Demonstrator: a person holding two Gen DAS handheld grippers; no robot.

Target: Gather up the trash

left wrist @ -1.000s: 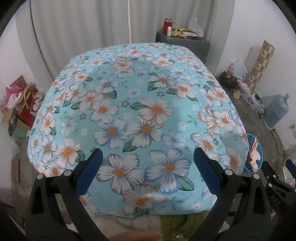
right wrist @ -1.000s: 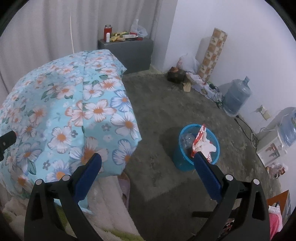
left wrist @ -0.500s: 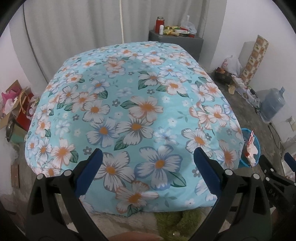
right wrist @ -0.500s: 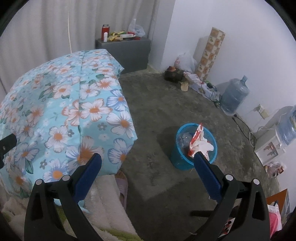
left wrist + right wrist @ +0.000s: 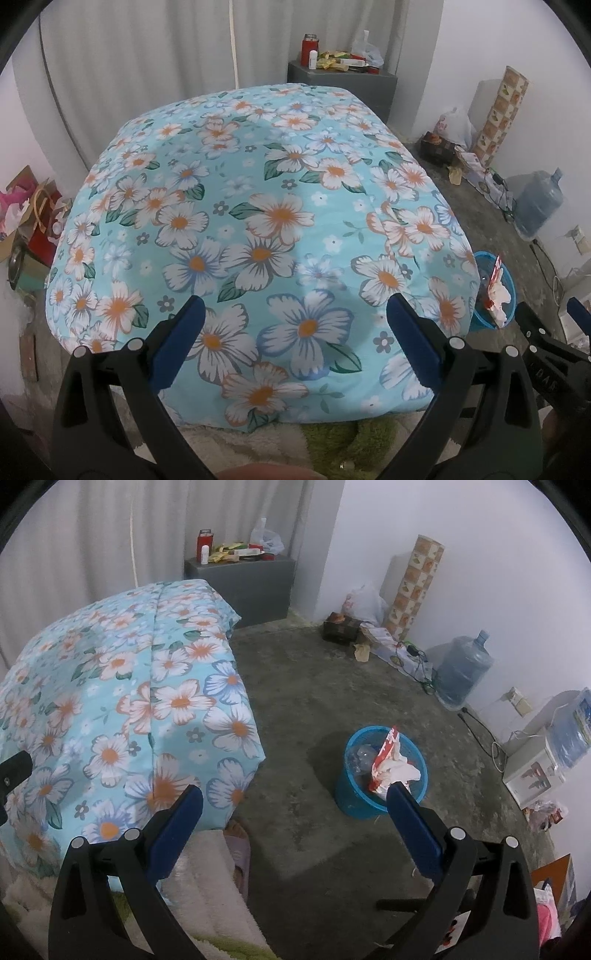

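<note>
Right wrist view showed the right gripper spread wide and empty, with the round blue plastic bin at two o'clock on the grey concrete floor, a crumpled red-and-white wrapper poking from its top. Over the last second both cameras had drawn back and risen slightly. The left gripper, equally wide and empty, faced the bare turquoise floral bedsheet. Collection looked finished.
</note>
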